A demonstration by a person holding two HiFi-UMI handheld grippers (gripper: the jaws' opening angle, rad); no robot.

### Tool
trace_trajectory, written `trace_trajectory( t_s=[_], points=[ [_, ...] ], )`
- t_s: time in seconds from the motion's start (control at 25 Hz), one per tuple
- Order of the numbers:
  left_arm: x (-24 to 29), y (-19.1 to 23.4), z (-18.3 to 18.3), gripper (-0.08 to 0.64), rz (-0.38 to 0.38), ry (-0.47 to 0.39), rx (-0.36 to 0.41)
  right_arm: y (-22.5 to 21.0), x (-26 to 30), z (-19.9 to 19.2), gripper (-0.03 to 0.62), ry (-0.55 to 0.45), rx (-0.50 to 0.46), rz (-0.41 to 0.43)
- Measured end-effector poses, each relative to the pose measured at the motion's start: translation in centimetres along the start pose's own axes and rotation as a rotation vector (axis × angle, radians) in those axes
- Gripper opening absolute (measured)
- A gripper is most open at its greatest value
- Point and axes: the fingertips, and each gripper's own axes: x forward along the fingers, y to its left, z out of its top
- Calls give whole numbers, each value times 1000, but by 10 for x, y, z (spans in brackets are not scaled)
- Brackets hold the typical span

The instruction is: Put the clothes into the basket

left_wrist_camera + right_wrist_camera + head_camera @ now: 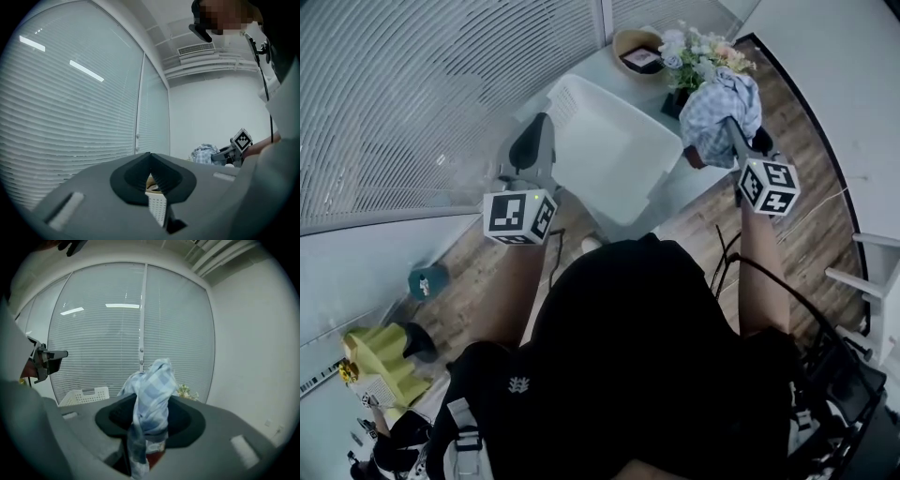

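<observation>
- Fingers of the right gripper are clamped on a blue-and-white checked cloth. The cloth bunches up above the dark pads, and a twisted tail of it hangs down between them.
- From the head view, that cloth is held up in the air just off the right side of the white basket, not inside it. The right gripper is below it in the picture.
- Left gripper has its fingers together at the tips with nothing between them. A patch of the basket's white mesh shows through the gap below the tips.
- In the head view the left gripper sits just beside the basket's left edge, pointing along it.
- The basket stands open on a white table, and no clothes can be seen inside it.
- Beyond the basket's far right corner stands a bunch of pale flowers, close behind the held cloth.
- Left of the flowers, past the basket's far rim, is a tan bowl with something dark in it.
</observation>
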Motion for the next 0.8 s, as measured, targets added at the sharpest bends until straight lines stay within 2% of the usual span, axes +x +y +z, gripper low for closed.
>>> trace_trajectory(
  t_s=[0.24,0.8],
  points=[
    [-11,7,7,6,17,-22,1,20,-1,21,179,-36,-4,41],
    [-41,31,32,6,99,-71,31,85,19,65,179,-101,-88,185]
  ],
)
